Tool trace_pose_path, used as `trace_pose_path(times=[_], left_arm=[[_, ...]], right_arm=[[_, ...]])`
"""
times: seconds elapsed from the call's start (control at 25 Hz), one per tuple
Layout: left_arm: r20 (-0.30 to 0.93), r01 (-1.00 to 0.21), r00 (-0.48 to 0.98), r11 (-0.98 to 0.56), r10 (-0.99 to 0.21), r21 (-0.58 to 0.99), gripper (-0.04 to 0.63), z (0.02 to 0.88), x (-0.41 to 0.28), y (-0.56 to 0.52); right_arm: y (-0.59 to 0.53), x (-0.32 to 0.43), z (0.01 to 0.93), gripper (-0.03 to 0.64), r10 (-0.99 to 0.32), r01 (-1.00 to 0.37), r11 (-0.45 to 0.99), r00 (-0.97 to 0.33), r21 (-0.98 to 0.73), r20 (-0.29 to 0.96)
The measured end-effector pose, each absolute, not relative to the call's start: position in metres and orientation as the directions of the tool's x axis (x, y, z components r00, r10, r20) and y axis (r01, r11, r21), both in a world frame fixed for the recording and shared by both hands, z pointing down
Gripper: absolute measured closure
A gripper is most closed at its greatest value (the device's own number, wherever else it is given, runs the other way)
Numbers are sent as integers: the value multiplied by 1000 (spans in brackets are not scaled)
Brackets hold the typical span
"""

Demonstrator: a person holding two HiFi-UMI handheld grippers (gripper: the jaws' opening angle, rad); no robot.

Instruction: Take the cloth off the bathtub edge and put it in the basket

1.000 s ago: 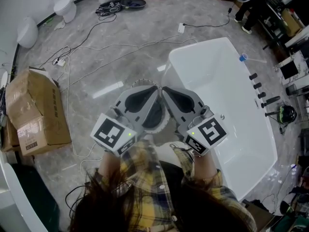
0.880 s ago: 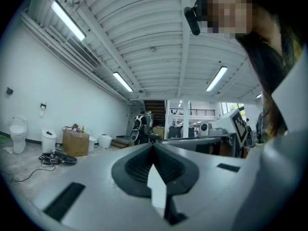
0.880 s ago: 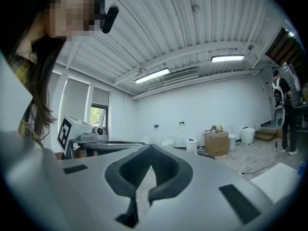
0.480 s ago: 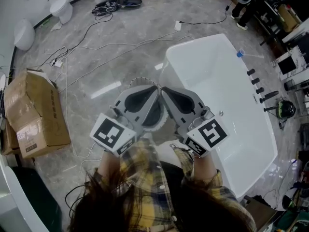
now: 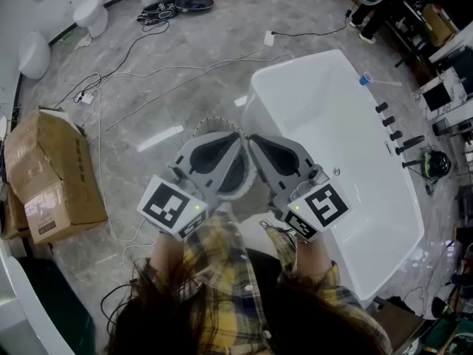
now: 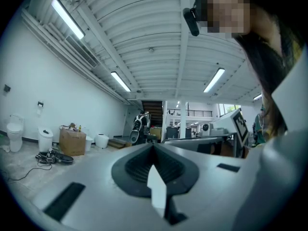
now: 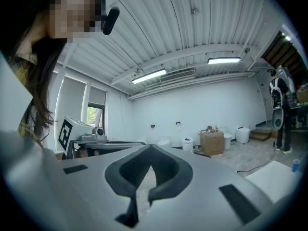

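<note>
— Where's the cloth? I can't find it.

— Nor can I. What shows of the bathtub [image 5: 332, 124] rim is bare, but its near end sits behind her tools. So does most of that frilled round rim, which I take to be the basket [image 5: 209, 126]. The cloth could lie on the hidden edge or down in there.

— And the tools?

— The left tool [image 5: 235, 135] and the right tool [image 5: 253, 137] are each pressed together at the tips, pinching nothing. She holds them close to her chest, nearly touching each other.

— What would you advise?

— Only what suits either case: get a clear look at rim and basket past the tools, and mind the cables [image 5: 148, 72] on the floor.

— Anything changed in the last second?

— Barely. The tools keep their pose and stay closed. The tub has slid slightly up and left in her view, so her head has shifted.
</note>
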State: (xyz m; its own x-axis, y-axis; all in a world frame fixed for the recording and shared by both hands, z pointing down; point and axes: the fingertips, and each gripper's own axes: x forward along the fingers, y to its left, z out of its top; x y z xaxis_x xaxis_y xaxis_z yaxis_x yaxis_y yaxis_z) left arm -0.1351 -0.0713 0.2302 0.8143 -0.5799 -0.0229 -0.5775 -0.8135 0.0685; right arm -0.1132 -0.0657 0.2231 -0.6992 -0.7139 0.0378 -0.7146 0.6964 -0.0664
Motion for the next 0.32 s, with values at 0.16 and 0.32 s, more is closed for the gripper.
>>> trace_pose_path(times=[0.16,0.32], left_arm=[[-20,-581,812,-811,-583,70,578,233,-138,-69],[-20,-582,811,-810,-584,68,578,237,-140,-67]], right_arm=[[-63,-115,228,601,-712,-714,697,-700,-68,48],[-61,-117,232,601,-713,-715,696,-699,-69,48]])
